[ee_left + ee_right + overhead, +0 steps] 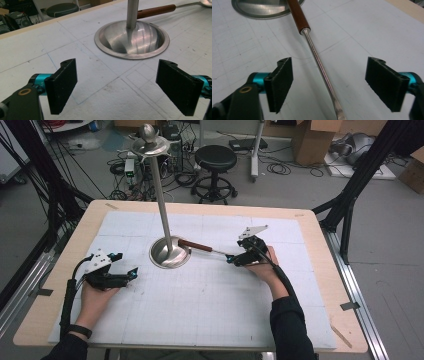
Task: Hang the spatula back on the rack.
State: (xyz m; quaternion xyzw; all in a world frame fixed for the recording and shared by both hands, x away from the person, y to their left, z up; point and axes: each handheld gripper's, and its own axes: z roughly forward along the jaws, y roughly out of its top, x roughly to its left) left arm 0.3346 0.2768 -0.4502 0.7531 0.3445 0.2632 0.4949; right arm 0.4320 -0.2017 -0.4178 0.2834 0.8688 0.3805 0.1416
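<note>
A metal stand rises from the white mat on a round dished base (170, 254) (132, 40) (262, 8), and its tall pole (162, 195) ends in a small plate and ball. A utensil with a brown wooden handle (195, 245) (156, 11) (298, 15) lies on the mat, its handle end at the base. Its thin metal shaft (319, 65) runs between the jaws of my right gripper (231, 259) (329, 75), which is open, and neither pad touches it. Left of the base, my left gripper (134, 272) (116, 85) is open over bare mat with nothing between its jaws.
The white gridded mat (200, 310) covers most of the wooden table (65, 270). Beyond the far edge, a black stool (215, 157), cables and cardboard boxes (320, 137) stand on the floor. Black frame struts rise at both sides of the table.
</note>
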